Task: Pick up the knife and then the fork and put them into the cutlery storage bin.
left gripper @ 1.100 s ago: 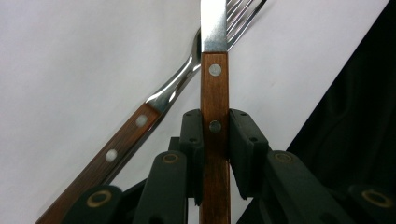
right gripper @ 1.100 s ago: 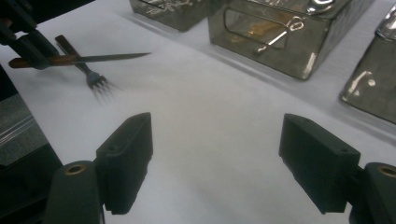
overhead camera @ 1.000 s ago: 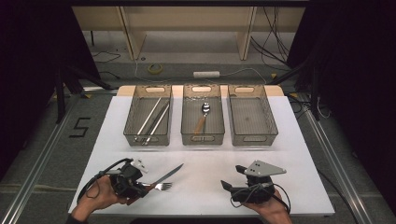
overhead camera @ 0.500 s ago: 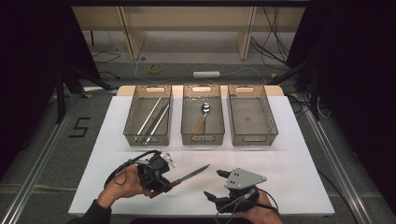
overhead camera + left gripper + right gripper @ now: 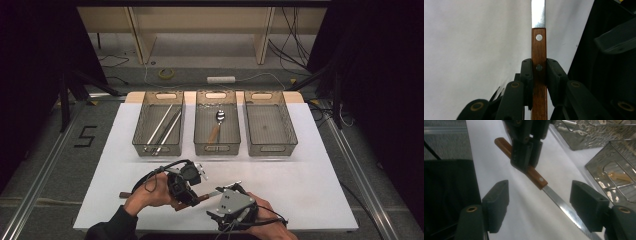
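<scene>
Your left hand-held gripper (image 5: 539, 75) clamped the knife (image 5: 541, 182) by its wooden handle; right hand-held gripper (image 5: 545, 206) stood wide open around the blade. Grip flat sides, squarely.

knife (image 5: 539, 50): brown wood handle, silver blade | tongs (image 5: 539, 72): black

High view: fixed above the person's side, looking forward and down over the whole desk (image 5: 310, 165).
Left claw view: very close, looking along the knife (image 5: 539, 62) over the white desk top.
Right claw view: close and low, facing the left claw (image 5: 526, 150).
Shared: all three views take in the knife and the desk.
</scene>
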